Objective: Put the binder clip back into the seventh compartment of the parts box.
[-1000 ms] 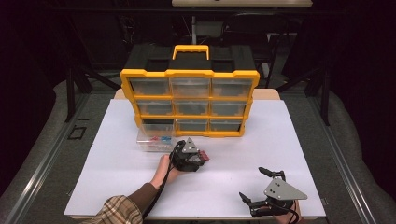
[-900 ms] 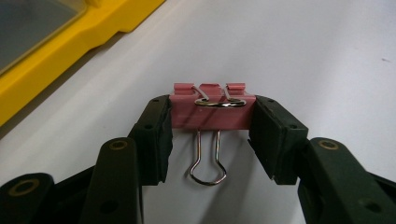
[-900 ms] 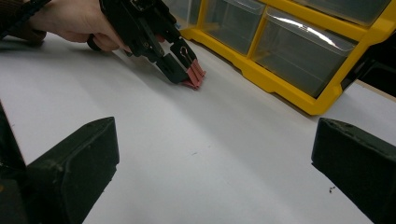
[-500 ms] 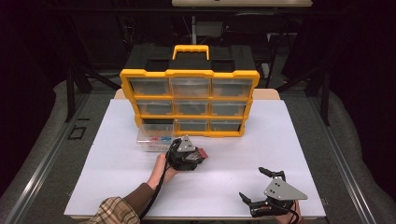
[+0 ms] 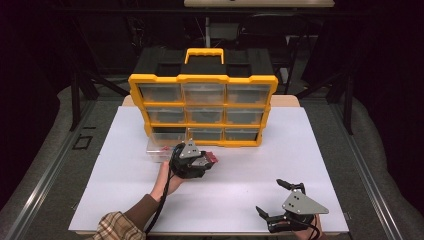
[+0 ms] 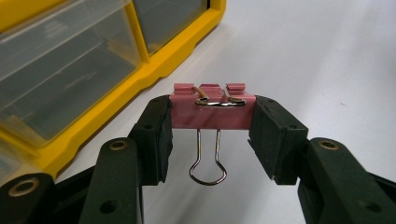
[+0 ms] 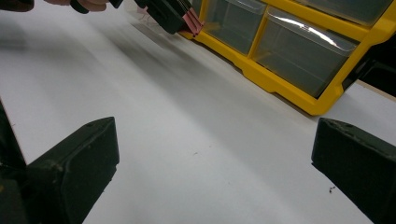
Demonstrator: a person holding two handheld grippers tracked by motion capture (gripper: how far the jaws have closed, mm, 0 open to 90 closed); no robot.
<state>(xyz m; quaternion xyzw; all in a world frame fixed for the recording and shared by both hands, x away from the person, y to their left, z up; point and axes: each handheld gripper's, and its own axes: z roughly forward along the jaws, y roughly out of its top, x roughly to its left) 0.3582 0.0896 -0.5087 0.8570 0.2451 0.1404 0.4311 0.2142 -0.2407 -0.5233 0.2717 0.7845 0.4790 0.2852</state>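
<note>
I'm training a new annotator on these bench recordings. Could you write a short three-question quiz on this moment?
1. True or false: the left claw is clamped on a pink binder clip.
2. Where does the clear drawer that is out of the yellow organizer sit? A) on top of the organizer B) on the white table in front of the organizer's lower left corner C) in the right claw
3. Fill in: the right claw's jaws stand ____, with nothing between them.

Key: 1 true; 2 B; 3 open
</note>
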